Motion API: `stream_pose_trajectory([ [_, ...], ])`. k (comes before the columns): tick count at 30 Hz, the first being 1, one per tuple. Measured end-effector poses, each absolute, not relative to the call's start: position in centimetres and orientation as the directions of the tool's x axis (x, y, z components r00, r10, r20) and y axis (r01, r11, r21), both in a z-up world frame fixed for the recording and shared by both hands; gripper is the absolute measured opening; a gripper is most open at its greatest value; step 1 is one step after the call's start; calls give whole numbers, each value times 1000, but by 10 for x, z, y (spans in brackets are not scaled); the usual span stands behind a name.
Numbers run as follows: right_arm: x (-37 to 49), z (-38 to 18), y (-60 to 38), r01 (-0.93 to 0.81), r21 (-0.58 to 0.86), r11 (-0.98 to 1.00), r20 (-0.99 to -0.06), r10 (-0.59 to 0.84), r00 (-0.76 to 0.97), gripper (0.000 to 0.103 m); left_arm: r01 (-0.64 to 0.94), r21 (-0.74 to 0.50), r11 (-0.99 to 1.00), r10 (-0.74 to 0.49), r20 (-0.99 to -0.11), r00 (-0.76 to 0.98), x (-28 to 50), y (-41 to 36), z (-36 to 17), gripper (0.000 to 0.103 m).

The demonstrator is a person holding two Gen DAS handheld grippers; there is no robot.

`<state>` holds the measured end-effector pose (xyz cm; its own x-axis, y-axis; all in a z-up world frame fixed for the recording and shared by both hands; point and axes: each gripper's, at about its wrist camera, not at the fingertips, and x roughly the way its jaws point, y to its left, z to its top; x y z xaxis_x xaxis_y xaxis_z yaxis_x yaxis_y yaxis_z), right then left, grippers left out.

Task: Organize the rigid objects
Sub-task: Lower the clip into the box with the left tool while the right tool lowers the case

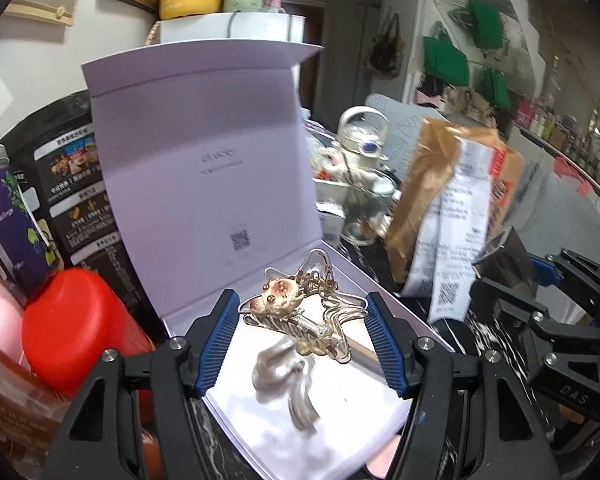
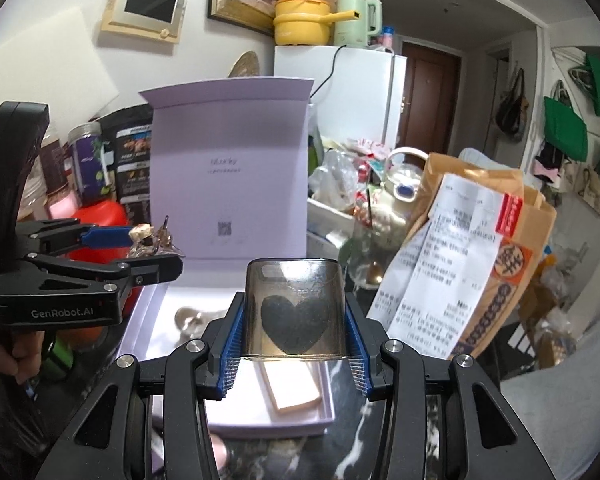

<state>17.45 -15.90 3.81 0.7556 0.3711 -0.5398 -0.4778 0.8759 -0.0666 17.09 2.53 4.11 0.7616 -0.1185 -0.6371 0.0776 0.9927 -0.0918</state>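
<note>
My left gripper is shut on a clear star-shaped hair claw with a small cream and brown charm, held above an open white box. A silvery wavy clip lies blurred on the box floor. My right gripper is shut on a smoky translucent piece with a black heart, at the box's near edge. In the right wrist view the left gripper hangs at the left with the hair claw. A pale pink flat block and the silvery clip rest in the box. The right gripper shows at the right edge of the left wrist view.
The box lid stands upright behind. A red container, a purple-labelled jar and a black food bag crowd the left. A brown paper bag with a receipt and a glass cup stand on the right.
</note>
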Motion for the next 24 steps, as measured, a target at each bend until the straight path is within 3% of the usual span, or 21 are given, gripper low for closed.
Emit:
stream_pose_trajectory([
  [11,199,40,-146,-476,-8,880,-524,402,751,45,29,-118,993,-97,-633,768,197,42,36,64],
  [24,223,3,-141,-472,39,881,-594,400,698,45,34,-134,990,-122,-724,679,224,51,-3,64],
])
